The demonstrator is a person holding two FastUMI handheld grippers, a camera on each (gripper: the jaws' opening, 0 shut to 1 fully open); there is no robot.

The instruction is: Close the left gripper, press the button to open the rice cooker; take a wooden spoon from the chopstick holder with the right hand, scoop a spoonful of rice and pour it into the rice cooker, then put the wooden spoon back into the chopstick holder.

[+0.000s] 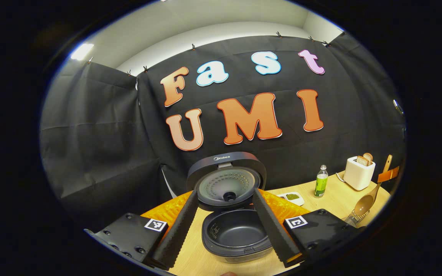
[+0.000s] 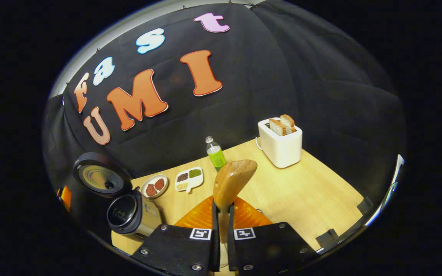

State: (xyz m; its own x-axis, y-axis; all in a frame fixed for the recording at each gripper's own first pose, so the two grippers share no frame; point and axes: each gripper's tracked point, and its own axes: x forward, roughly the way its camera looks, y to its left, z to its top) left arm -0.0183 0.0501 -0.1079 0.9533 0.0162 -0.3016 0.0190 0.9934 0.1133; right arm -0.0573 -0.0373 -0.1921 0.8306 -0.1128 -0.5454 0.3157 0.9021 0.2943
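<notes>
Right gripper (image 2: 222, 214) jaws clenched on wooden spoon (image 2: 233, 179) handle, bowl tilted up and forward over the bench (image 2: 313, 191). Next, I'd judge: keep bowl level, go to rice, scoop shallow. Left gripper (image 1: 226, 226) jaws released, hovering over the rice cooker (image 1: 236, 234), lid up, pot empty. Chopstick holder (image 1: 356, 218) sits right of cooker.
</notes>
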